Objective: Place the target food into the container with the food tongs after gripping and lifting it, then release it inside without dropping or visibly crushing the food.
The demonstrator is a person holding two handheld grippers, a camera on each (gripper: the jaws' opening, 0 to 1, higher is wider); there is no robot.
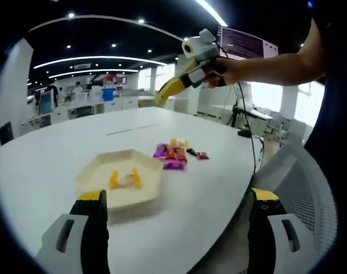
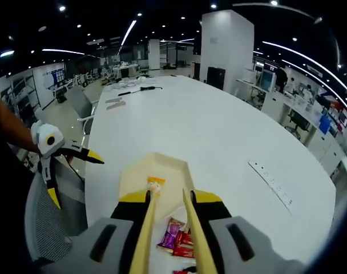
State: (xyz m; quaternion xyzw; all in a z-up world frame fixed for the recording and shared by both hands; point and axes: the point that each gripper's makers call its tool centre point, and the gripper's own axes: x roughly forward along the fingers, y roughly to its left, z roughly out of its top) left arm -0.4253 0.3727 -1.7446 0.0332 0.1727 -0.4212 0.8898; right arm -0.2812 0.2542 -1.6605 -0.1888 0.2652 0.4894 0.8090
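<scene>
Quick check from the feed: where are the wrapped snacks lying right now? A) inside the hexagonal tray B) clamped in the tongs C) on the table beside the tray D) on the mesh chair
C: the wrapped snacks lie in a small pile on the white table, just beside the tray, not in it.

Shallow cream hexagonal tray point(image 1: 119, 181) on the white table, one pale snack with yellow wrapper ends point(image 1: 126, 180) lying inside, heap of purple, red and orange wrapped snacks point(image 1: 174, 156) just beside it, yellow tongs point(image 2: 166, 231) above.
</scene>
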